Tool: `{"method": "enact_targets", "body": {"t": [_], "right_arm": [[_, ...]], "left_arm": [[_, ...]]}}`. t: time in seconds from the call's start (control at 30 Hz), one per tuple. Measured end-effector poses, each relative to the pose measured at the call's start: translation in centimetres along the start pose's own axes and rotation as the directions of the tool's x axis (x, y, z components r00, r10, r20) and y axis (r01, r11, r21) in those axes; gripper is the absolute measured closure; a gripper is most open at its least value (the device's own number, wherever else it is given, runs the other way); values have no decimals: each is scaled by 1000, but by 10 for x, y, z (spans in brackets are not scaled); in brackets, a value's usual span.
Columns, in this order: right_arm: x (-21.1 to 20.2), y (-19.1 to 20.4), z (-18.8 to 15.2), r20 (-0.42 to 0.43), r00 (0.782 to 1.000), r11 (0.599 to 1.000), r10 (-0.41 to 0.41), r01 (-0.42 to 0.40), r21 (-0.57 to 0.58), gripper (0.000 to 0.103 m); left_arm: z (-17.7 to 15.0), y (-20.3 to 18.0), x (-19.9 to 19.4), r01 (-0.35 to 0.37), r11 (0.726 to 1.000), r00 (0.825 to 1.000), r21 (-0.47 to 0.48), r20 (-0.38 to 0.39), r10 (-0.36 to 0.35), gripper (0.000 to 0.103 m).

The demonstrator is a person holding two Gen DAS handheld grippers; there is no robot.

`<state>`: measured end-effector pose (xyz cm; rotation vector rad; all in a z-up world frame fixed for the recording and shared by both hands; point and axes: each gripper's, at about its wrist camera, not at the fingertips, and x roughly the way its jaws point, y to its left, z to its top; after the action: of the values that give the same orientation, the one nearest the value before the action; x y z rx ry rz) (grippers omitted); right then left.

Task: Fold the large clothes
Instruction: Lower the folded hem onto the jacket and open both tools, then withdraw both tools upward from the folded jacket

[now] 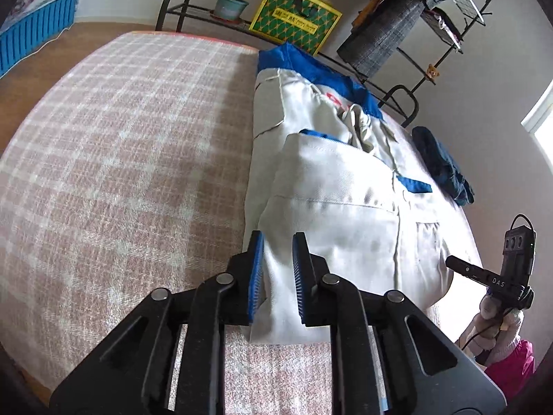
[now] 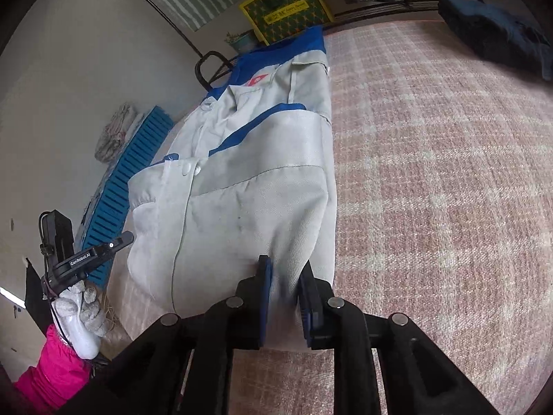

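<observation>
Progress: jacket (image 1: 338,186) is already lying folded lengthwise into a long narrow strip on the pink checked bed cover (image 1: 121,159), collar end far, hem end near. Sides are judged as done; the crosswise fold, hem up toward collar, is being left still to do.

Left gripper (image 1: 278,273) is being held narrow over the near left corner of the hem; cloth is showing between the pads, but whether it is being pinched cannot be told. Right gripper (image 2: 285,294) is being held narrow at the near right corner, with a ridge of cloth sitting between the pads; it looks like a grip, though pad contact is not clear.

Count:
- one white-and-blue jacket being worked on
- one dark blue garment (image 1: 442,166) lying bunched well apart near the far edge of the bed, apparently not yet folded
- two grippers, two gloved hands, left one (image 2: 81,307) showing a pink sleeve (image 2: 48,370)
- one yellow-green box (image 1: 293,17) and one potted plant (image 1: 230,3) on the rack behind
- one grey checked coat (image 1: 397,27) hanging
</observation>
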<state>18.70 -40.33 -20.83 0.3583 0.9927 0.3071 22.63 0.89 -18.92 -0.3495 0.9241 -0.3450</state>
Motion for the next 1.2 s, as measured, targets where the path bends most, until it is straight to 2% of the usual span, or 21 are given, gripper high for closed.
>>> {"method": "enact_targets", "body": {"t": [0.13, 0.2, 0.23, 0.3, 0.33, 0.37, 0.43, 0.5, 0.57, 0.63, 0.77, 0.83, 0.93, 1.03, 1.1, 1.13, 1.2], "right_arm": [[-8, 23, 5, 51, 998, 994, -30, 35, -99, 82], [-4, 37, 8, 74, 993, 981, -97, 108, -164, 76], [-1, 42, 11, 85, 981, 964, -174, 188, -188, 75], [7, 45, 15, 72, 938, 910, -338, 345, -231, 75], [4, 42, 16, 76, 924, 897, -375, 382, -221, 75], [-1, 39, 18, 90, 928, 908, -361, 372, -195, 75], [-13, 38, 24, 124, 952, 940, -281, 299, -165, 75], [-15, 44, 28, 156, 970, 957, -185, 214, -194, 71], [-7, 54, 28, 163, 980, 957, -119, 156, -244, 68], [15, 60, 29, 128, 983, 949, -133, 163, -268, 68], [55, 43, 27, 19, 982, 955, -189, 188, -227, 72], [58, 45, 25, 30, 977, 943, -211, 211, -256, 72], [52, 57, 28, 11, 964, 933, -265, 259, -250, 71], [28, 77, 27, 77, 960, 925, -269, 279, -256, 70], [6, 94, 25, 139, 950, 913, -278, 307, -267, 64], [-6, 102, 24, 167, 946, 910, -279, 316, -268, 63], [-29, 119, 20, 220, 933, 900, -286, 340, -273, 63]], "left_arm": [[6, -24, 2, 17, 995, 1000, 102, 14, -18, 85], [12, -32, 11, 19, 993, 1000, 114, 4, -20, 85], [15, -35, 16, 15, 993, 1000, 113, 0, -15, 85], [19, -38, 25, 7, 993, 1000, 115, -10, -6, 85], [21, -40, 31, 1, 992, 1000, 122, -23, 1, 85], [23, -41, 37, -10, 991, 999, 132, -29, 13, 85], [25, -42, 48, -25, 989, 999, 145, -30, 30, 85], [25, -41, 58, -37, 987, 998, 155, -37, 43, 85], [23, -42, 69, -53, 983, 997, 178, -52, 63, 83], [20, -41, 77, -68, 978, 995, 196, -61, 82, 82], [13, -45, 82, -100, 960, 993, 261, -33, 112, 81], [13, -47, 81, -109, 953, 992, 283, -29, 122, 80], [16, -50, 72, -145, 954, 987, 263, -26, 157, 80], [17, -60, 44, -179, 950, 984, 256, 42, 174, 79], [17, -68, 19, -177, 951, 983, 252, 90, 159, 68], [16, -73, 4, -177, 951, 981, 253, 120, 151, 58], [11, -85, -25, -167, 949, 977, 269, 173, 122, 55]]}}
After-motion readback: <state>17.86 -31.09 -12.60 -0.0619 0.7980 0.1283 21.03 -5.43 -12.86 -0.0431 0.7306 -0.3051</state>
